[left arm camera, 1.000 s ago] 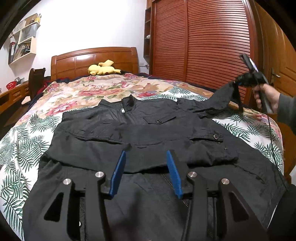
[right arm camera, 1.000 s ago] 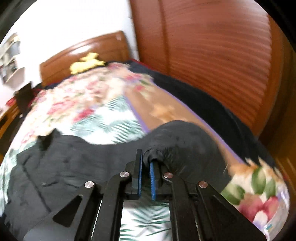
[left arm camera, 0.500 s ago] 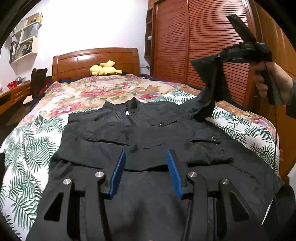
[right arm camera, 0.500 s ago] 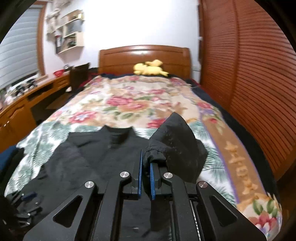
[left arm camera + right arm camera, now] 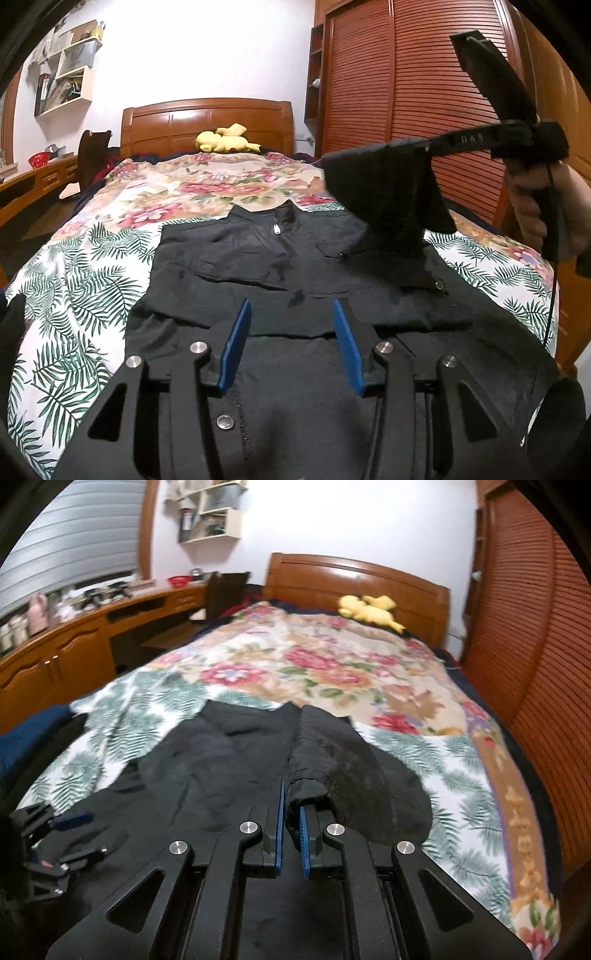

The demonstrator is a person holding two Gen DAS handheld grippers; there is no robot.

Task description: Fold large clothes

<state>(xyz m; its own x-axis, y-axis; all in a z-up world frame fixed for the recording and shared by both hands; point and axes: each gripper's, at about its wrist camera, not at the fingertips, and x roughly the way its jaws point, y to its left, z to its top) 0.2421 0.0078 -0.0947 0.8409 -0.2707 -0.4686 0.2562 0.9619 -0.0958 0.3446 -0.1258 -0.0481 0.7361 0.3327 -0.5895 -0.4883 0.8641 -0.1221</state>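
Note:
A black jacket (image 5: 280, 280) lies face up on the floral bedspread (image 5: 110, 280), collar toward the headboard. My left gripper (image 5: 291, 321) is open and empty, hovering just above the jacket's lower front. My right gripper (image 5: 291, 808) is shut on the cuff of the jacket's right sleeve (image 5: 332, 753). In the left wrist view it (image 5: 424, 147) holds that sleeve (image 5: 391, 195) up in the air above the jacket's right chest. The jacket body (image 5: 207, 764) spreads to the left in the right wrist view.
A yellow plush toy (image 5: 225, 138) lies by the wooden headboard (image 5: 207, 122). Red-brown louvred wardrobe doors (image 5: 417, 92) run along the right of the bed. A wooden desk (image 5: 74, 642) and a dark chair (image 5: 90, 155) stand on the left.
My right gripper has lifted the sleeve off the bed's right side and carried it up and left, over the jacket's chest. The left gripper has stayed open over the hem.

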